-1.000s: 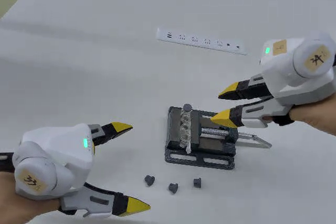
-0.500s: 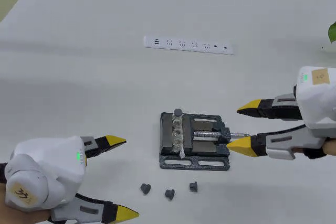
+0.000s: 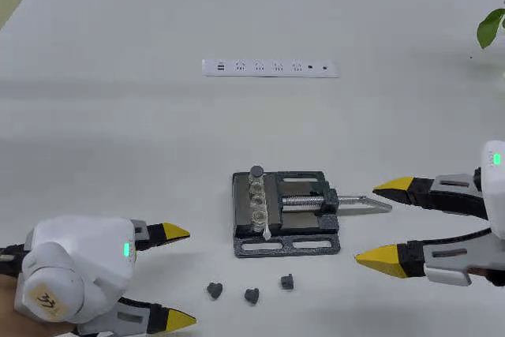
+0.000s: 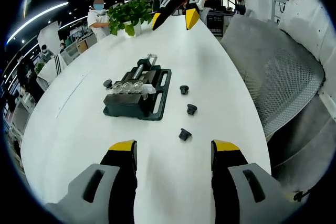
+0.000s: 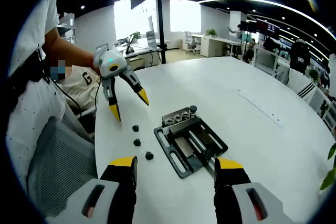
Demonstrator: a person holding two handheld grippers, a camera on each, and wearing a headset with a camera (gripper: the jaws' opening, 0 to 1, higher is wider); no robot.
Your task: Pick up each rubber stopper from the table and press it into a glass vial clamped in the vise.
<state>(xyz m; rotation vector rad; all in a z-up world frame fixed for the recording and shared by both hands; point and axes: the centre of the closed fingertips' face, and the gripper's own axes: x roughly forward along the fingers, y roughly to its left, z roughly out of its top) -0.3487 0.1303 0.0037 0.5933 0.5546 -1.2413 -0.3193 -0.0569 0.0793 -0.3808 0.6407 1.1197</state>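
On white table (image 3: 118, 132): left gripper (image 3: 187, 276) sits left of and nearer than the vise (image 3: 312, 222), jaws spread, empty. Right gripper (image 3: 369, 223) is just right of the vise by its screw handle, jaws spread, empty. Vise clamps a row of glass vials (image 3: 258, 204); the far one carries a seated stopper (image 3: 256, 171). Three loose rubber stoppers (image 3: 252, 296) lie just in front of the vise.
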